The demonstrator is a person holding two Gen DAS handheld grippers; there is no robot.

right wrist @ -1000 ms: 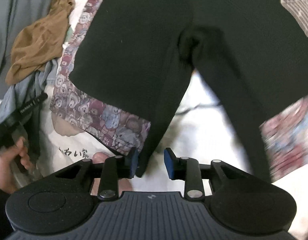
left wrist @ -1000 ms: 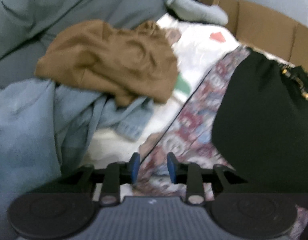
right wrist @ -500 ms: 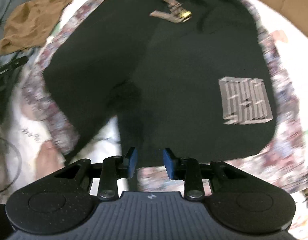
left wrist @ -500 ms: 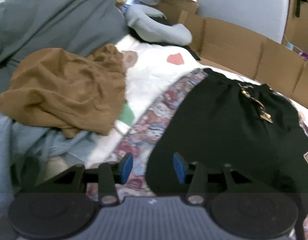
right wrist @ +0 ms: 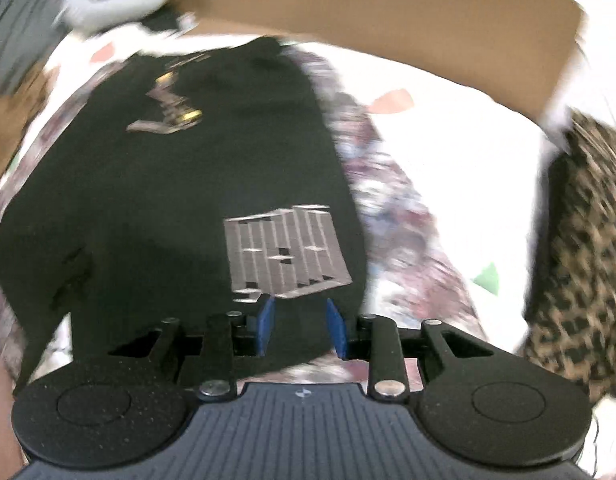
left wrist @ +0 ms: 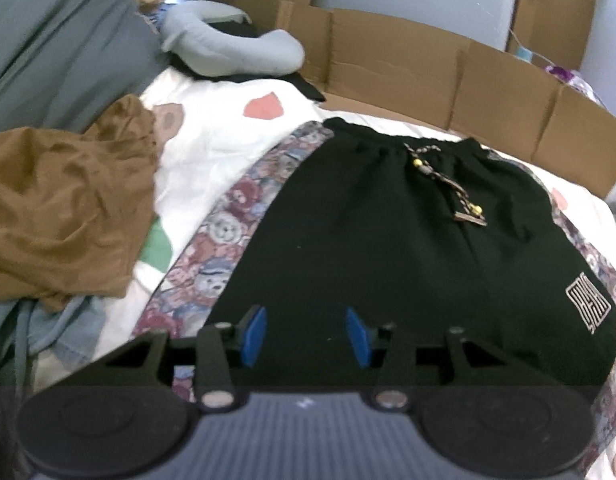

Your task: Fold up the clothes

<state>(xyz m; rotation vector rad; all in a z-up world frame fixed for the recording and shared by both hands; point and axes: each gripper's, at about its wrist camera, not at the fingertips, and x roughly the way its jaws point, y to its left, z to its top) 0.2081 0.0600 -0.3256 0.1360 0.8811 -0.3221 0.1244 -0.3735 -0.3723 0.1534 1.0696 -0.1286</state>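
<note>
Left tool (left wrist: pixel 306 332): I am holding it part open over the shorts, nothing between its pads.
Right tool (right wrist: pixel 300 326): hovering narrow and empty above the logo (right wrist: pixel 286 254).
Shorts (left wrist: pixel 388 232): lying flat on the bed (left wrist: pixel 212 128).
Brown garment (left wrist: pixel 64 208): lying crumpled, left of the shorts.
</note>
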